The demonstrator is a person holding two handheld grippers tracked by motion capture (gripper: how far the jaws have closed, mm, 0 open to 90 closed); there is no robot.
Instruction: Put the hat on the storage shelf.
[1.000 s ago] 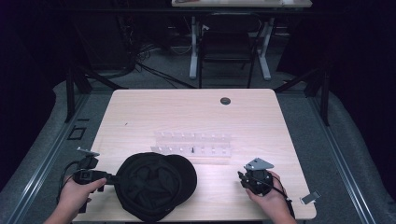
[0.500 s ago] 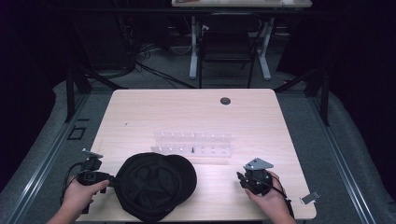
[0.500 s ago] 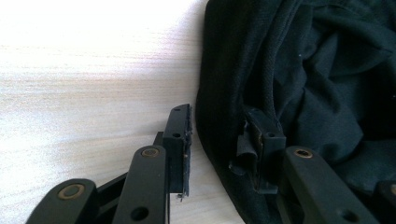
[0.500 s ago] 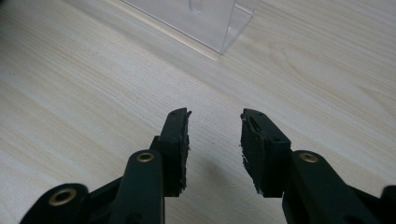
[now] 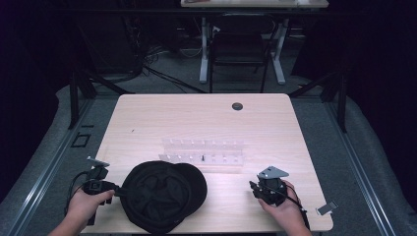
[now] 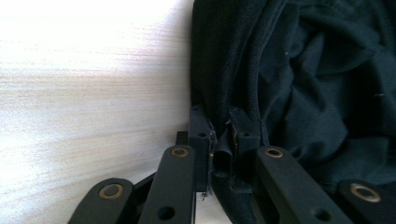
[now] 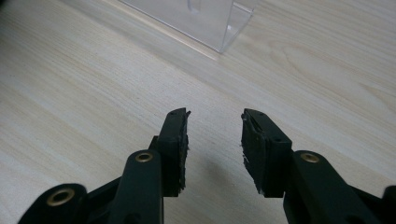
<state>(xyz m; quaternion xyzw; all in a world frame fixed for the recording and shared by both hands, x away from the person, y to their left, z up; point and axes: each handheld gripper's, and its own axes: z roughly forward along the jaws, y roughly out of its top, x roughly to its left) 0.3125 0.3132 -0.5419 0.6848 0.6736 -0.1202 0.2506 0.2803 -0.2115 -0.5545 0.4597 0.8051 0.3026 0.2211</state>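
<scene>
Two tools at work: left tool (image 5: 117, 191), jaws just closed, pinches the rim of the cap (image 5: 162, 195), which lies on the worktop (image 5: 196, 118) at its 6 o'clock edge. Right tool (image 7: 215, 140) gapes empty at 3 o'clock of the cap. Risk: thin fabric slipping from the shallow pinch when lifted.

Black jaws, brass-coloured rivets, grey three-cornered plates, trailing black cables

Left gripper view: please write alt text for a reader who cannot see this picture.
The left gripper has just closed its two black jaws on the rim of a black cap, with the fabric edge pinched between them. The cap lies on a pale wooden table, which takes up the left side of the picture.
</scene>
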